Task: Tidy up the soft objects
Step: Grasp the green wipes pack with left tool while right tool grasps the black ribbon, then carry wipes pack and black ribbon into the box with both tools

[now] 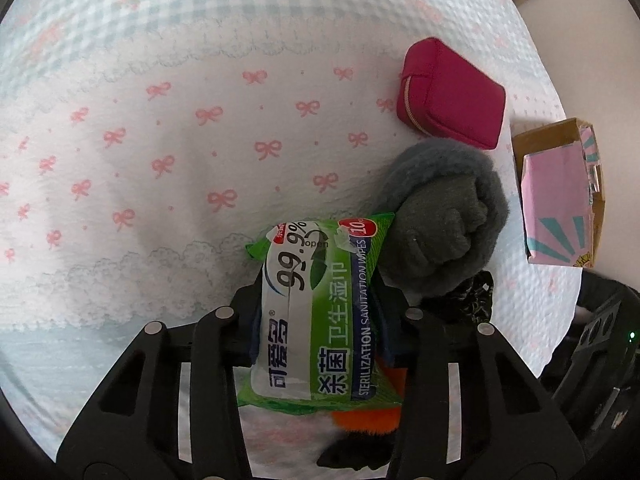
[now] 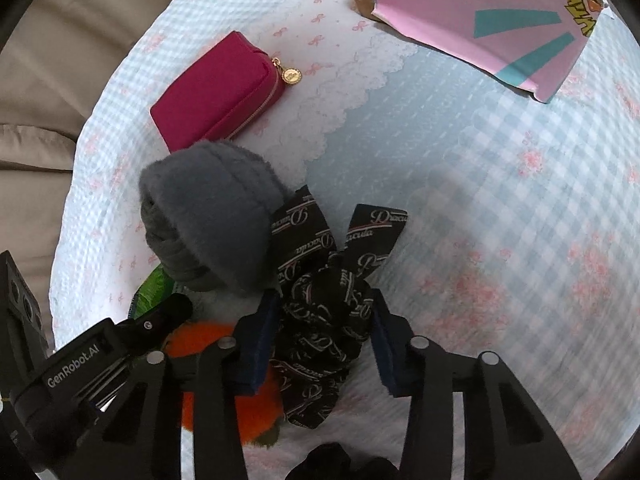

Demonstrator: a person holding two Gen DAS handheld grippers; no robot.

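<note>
My left gripper (image 1: 316,312) is shut on a green pack of sanitation wipes (image 1: 316,320), held above the bedspread. A rolled grey fuzzy cloth (image 1: 444,216) lies just right of it, a magenta zip pouch (image 1: 452,92) beyond. My right gripper (image 2: 326,320) has its jaws around a black scarf with white script (image 2: 328,292); the scarf fills the gap between the pads. The grey cloth (image 2: 212,216), the pouch (image 2: 216,92) and an orange plush item (image 2: 208,344) show in the right wrist view. The left gripper's body (image 2: 80,376) is at lower left there.
A cardboard box with pink and teal lining (image 1: 560,192) stands at the bed's right edge and shows in the right wrist view (image 2: 480,12). The bedspread (image 1: 160,140) is white and blue gingham with pink bows. Beige fabric (image 2: 60,60) lies beyond the bed.
</note>
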